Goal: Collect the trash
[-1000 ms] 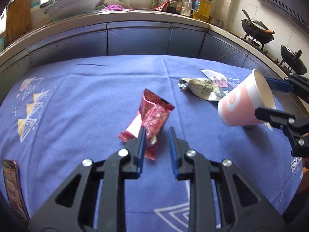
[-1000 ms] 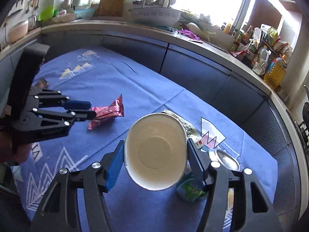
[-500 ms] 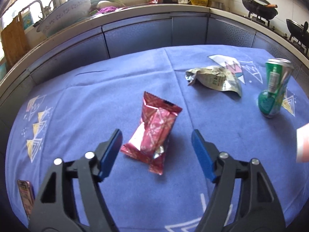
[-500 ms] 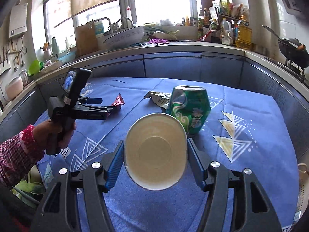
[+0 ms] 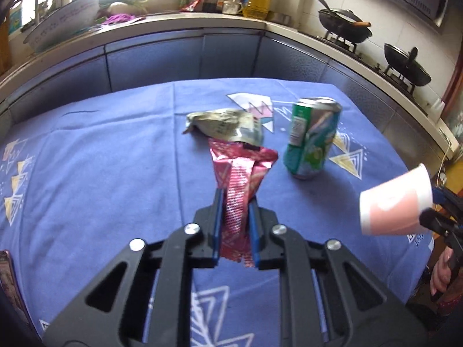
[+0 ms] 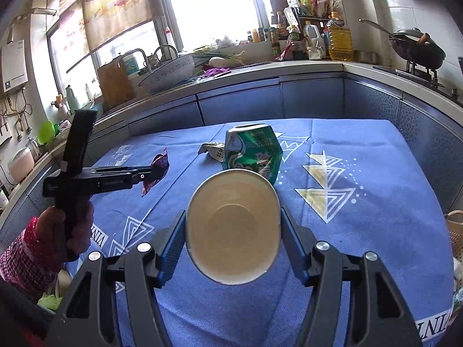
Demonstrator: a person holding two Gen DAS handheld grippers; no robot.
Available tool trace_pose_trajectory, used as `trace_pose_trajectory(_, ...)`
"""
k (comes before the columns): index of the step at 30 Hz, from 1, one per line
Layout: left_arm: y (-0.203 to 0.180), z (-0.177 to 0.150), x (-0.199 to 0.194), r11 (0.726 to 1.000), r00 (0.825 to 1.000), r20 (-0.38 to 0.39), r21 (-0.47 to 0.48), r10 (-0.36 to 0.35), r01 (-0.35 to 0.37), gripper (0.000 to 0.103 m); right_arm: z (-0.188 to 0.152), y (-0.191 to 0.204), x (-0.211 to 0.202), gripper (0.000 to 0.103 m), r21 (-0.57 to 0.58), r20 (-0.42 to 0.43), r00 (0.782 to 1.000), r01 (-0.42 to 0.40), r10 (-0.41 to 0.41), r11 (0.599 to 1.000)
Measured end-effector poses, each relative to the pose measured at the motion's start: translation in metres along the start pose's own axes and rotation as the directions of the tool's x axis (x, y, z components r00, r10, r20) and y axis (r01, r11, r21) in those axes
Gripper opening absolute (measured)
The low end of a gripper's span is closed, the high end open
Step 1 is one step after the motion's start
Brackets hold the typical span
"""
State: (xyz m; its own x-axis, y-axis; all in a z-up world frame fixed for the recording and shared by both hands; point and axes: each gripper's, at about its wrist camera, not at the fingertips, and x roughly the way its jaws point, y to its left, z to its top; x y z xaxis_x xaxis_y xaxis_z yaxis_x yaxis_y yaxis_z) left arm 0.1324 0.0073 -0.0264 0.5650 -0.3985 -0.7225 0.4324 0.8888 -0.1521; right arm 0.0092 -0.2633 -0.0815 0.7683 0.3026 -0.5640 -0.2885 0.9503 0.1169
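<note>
A red foil wrapper (image 5: 240,173) sits between the blue pads of my left gripper (image 5: 235,199), whose jaws are closing on it; the pads press its lower half. The right wrist view shows this wrapper (image 6: 157,170) held clear above the blue tablecloth (image 5: 101,159). My right gripper (image 6: 233,217) is shut on a pink and white paper cup (image 6: 231,231) lying sideways, mouth toward the camera. The same cup (image 5: 393,202) shows at the right edge of the left wrist view. A dented green can (image 5: 311,138) and a crumpled silver-green packet (image 5: 228,125) rest on the cloth.
A phone (image 5: 8,283) lies at the table's near left edge. A woven basket (image 6: 455,231) stands off the table's right side. Blue cabinets and a crowded counter with a basin (image 6: 167,72), bottles and woks (image 5: 344,30) ring the table's far sides.
My left jaws spread wide around the red wrapper, then closed on it and raised it off the cloth. The right gripper swung sideways with the cup, which now sits just before the can.
</note>
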Motion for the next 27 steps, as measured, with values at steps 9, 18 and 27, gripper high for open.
trace_pose_trajectory(9,-0.079,-0.015,0.001,0.991,0.999,-0.032,0.130,-0.040,0.044,0.015,-0.017,-0.032,-0.017,0.063,0.071,0.007,0.999,0.047,-0.048,0.996)
trace_pose_trajectory(18,-0.142,-0.004,0.010,0.965,0.994,-0.043,0.239,-0.099,0.107,0.015,-0.030,-0.067,-0.041,0.063,0.140,0.038,0.993,0.102,-0.109,0.985)
trace_pose_trajectory(27,-0.201,0.011,0.029,0.926,0.987,-0.070,0.343,-0.144,0.159,0.015,-0.039,-0.104,-0.066,0.063,0.207,0.068,0.984,0.149,-0.166,0.967)
